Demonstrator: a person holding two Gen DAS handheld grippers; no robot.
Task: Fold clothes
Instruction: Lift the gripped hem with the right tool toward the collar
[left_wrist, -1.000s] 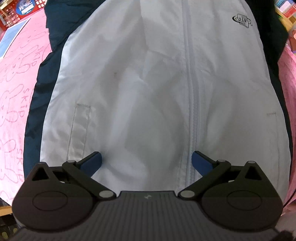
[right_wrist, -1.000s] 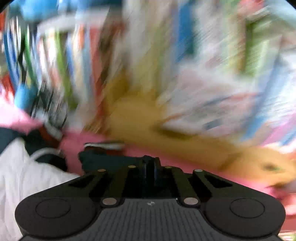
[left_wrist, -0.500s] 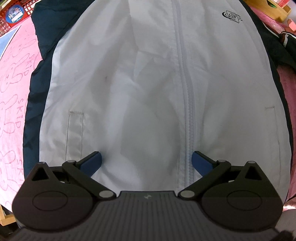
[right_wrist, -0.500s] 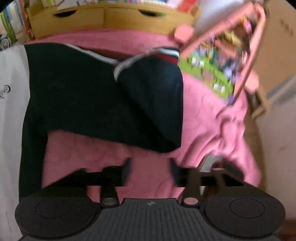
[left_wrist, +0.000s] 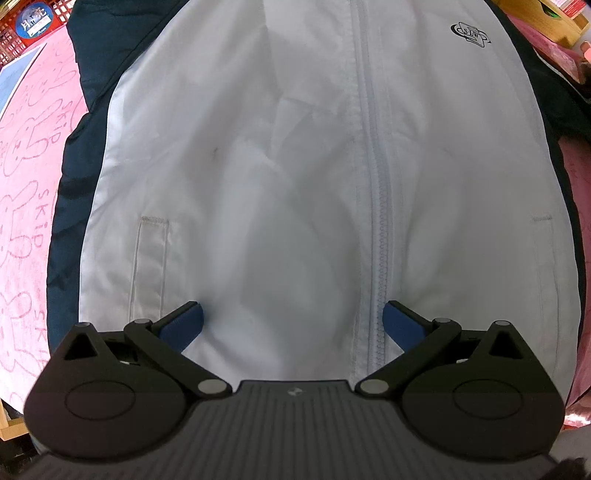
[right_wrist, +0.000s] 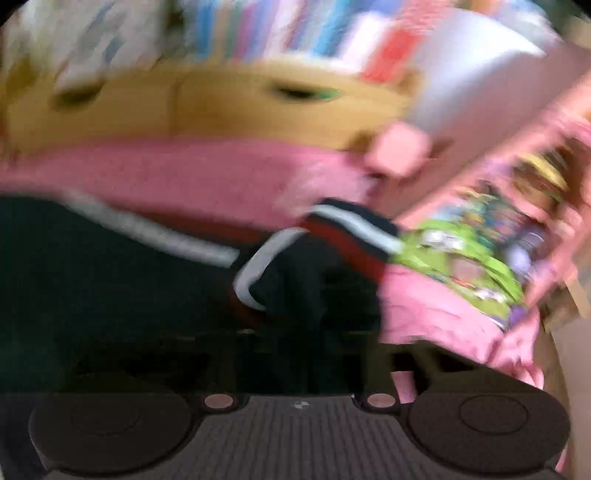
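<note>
Left gripper (left_wrist: 291, 321) hung spread over the white jacket (left_wrist: 295, 166), its blue pads (left_wrist: 183, 325) clear of the cloth. The jacket lay flat, zipped, on a pink blanket (left_wrist: 26, 184) showing at both sides. Right gripper (right_wrist: 295, 354) had just been closing and sat pressed together at the dark sleeve (right_wrist: 147, 288); blur hid any hold. A wooden drawer unit (right_wrist: 207, 107) stood behind.

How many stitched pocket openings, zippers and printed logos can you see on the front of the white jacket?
Stitched pocket openings on the white jacket: 2
White centre zipper: 1
Dark printed chest logo: 1
Total: 4
</note>
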